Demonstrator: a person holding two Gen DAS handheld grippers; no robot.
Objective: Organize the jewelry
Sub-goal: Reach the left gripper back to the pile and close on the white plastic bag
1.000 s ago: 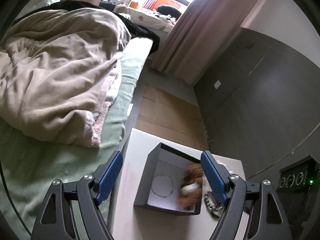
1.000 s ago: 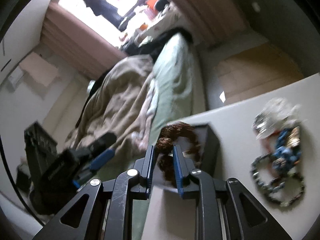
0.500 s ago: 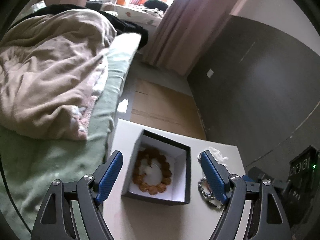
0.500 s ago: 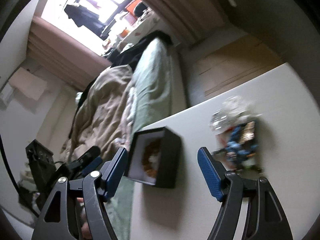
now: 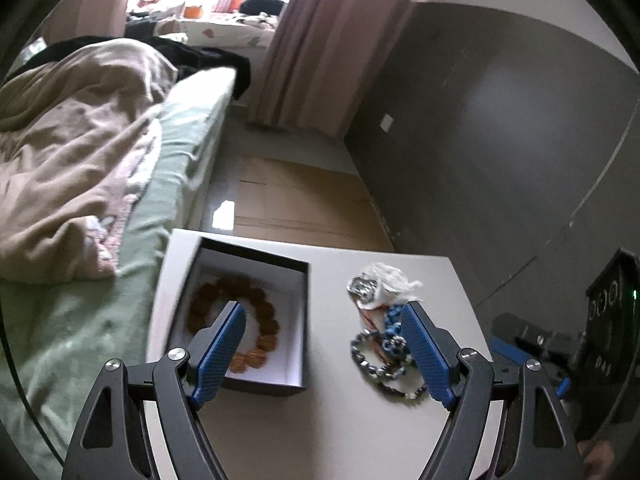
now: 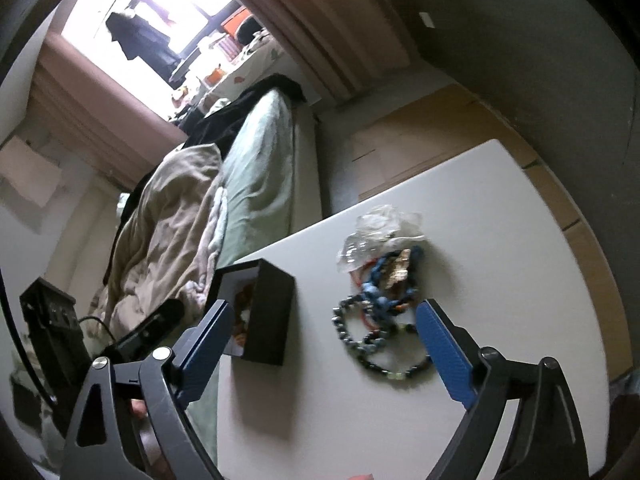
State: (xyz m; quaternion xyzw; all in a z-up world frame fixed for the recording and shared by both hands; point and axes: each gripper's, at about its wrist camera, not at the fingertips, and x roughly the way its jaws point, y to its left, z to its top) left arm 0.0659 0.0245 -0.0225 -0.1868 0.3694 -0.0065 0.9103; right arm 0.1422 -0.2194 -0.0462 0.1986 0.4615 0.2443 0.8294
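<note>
White table [image 5: 256, 432], black box [image 5: 262, 388] on it, blurry heap of bracelets [image 5: 384, 344] beside, apparently touching crumpled plastic [image 5: 394, 280]

A lived-in bedroom in a home. A bed [image 5: 176, 152] with a pale green sheet and a rumpled beige blanket [image 5: 76, 148] runs along one side, with dark clothes [image 5: 208, 60] heaped at its far end, and long pinkish curtains [image 5: 320, 48] hang beside a bright window [image 6: 160, 4]. A cluttered surface with boxes and bits [image 5: 224, 4] sits under the window, flattened cardboard [image 5: 296, 204] lies on the floor, and a small white table [image 5: 328, 432] stands just beside the bed against a dark grey wall [image 5: 500, 132].
</note>
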